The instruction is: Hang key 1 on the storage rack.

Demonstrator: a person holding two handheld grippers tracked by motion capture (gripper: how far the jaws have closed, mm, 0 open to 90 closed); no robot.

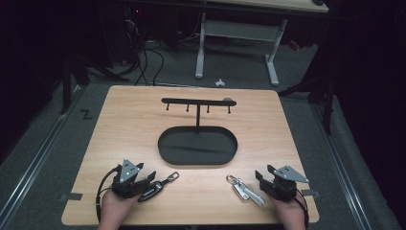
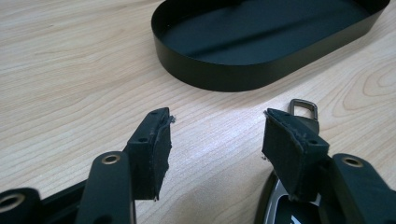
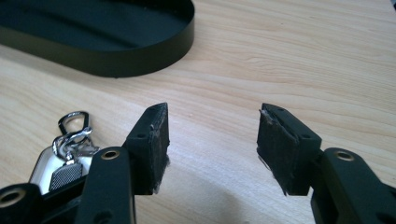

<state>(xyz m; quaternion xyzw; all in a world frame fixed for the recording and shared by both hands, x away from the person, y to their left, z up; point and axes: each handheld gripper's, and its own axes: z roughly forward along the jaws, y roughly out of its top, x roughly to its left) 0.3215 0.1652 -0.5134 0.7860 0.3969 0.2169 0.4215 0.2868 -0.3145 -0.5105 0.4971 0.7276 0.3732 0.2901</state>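
A black key fob (image 1: 152,190) with a metal clip (image 1: 172,177) lies on the wooden table, just right of my left gripper (image 1: 142,176). In the left gripper view my left gripper (image 2: 217,122) stands open over bare wood, and the fob (image 2: 279,205) with its metal ring (image 2: 303,107) lies under and beyond the right-hand jaw. A bunch of silver keys (image 1: 245,188) lies just left of my right gripper (image 1: 266,176). The right gripper view has my right gripper (image 3: 214,115) open with nothing between the jaws, and the keys (image 3: 70,151) beside the left-hand jaw.
A black oval tray (image 1: 165,151) sits mid-table, with a T-shaped rack (image 1: 197,101) of small hooks rising from its far edge. The tray's wall (image 2: 219,77) lies ahead of the left gripper, and its wall (image 3: 140,65) is ahead-left of the right gripper. Bare wood surrounds it.
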